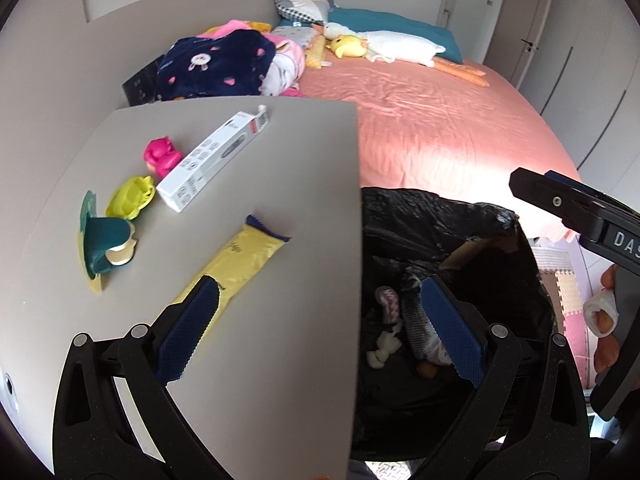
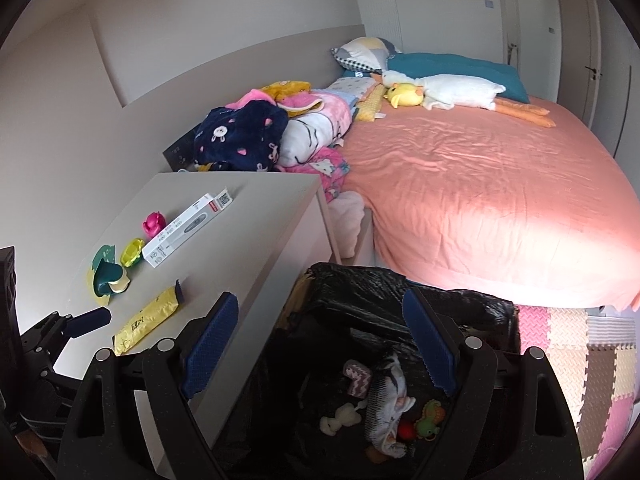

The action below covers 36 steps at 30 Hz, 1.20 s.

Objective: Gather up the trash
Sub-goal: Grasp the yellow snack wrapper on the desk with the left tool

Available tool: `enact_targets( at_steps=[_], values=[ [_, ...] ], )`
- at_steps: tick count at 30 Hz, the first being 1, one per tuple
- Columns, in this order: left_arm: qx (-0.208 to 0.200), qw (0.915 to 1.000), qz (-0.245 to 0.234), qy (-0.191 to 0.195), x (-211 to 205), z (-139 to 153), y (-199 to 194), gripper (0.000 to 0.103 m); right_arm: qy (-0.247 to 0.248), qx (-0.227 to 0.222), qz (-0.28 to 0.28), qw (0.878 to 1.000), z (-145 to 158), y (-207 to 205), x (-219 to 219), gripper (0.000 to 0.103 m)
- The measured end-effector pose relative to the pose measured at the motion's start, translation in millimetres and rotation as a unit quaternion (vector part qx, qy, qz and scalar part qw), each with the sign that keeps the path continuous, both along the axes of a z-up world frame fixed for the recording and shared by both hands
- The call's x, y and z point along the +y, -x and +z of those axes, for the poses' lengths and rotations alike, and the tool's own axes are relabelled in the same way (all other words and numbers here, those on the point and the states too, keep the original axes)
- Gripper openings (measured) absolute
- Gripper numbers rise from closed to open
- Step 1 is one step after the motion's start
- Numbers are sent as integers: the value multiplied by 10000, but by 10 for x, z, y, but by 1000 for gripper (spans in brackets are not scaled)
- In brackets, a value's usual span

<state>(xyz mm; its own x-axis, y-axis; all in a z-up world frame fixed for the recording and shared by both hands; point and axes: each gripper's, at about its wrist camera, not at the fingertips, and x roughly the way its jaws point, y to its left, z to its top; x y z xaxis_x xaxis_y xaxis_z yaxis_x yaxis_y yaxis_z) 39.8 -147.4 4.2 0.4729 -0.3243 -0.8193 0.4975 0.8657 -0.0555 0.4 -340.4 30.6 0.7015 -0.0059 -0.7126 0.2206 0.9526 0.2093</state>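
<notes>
A yellow snack wrapper (image 1: 236,264) lies on the grey nightstand (image 1: 280,168), also in the right wrist view (image 2: 150,320). A long white box (image 1: 214,158) lies behind it, also in the right wrist view (image 2: 186,230). A bin lined with a black bag (image 1: 432,216) stands beside the nightstand and holds several bits of trash (image 2: 380,396). My left gripper (image 1: 320,328) is open and empty, its left finger over the wrapper's near end, its right finger over the bin. My right gripper (image 2: 320,344) is open and empty above the bin (image 2: 360,280).
A pink toy (image 1: 162,156), a yellow toy (image 1: 130,196) and a green holder (image 1: 102,244) sit on the nightstand's left. A bed with a pink sheet (image 2: 480,200), clothes and plush toys lies behind. Foam mats (image 2: 592,360) cover the floor at right.
</notes>
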Motion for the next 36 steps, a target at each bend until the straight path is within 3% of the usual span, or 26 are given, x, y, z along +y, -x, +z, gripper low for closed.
enact_targets(
  at_steps=[13,21,26,31,36],
  values=[
    [95,9990,357,-259,406,-285,-351,97,-111,110,258,9995,-94,-304,227,84],
    [267,9979,443,-396,512,-482,-492,81,-123,229,377,9990,-171,-448,323,84],
    [461,9975,398,-360,537,-568,-560,54,-153,286,447,9985,-209,-541,372,84],
    [402,9975,404,-415,541,-573,-570,52,-210,347,530,9978,-251,-663,440,84],
    [351,9976,503,-329,604,-557,-582,37,-202,360,667,9969,-264,-822,549,84]
  ],
)
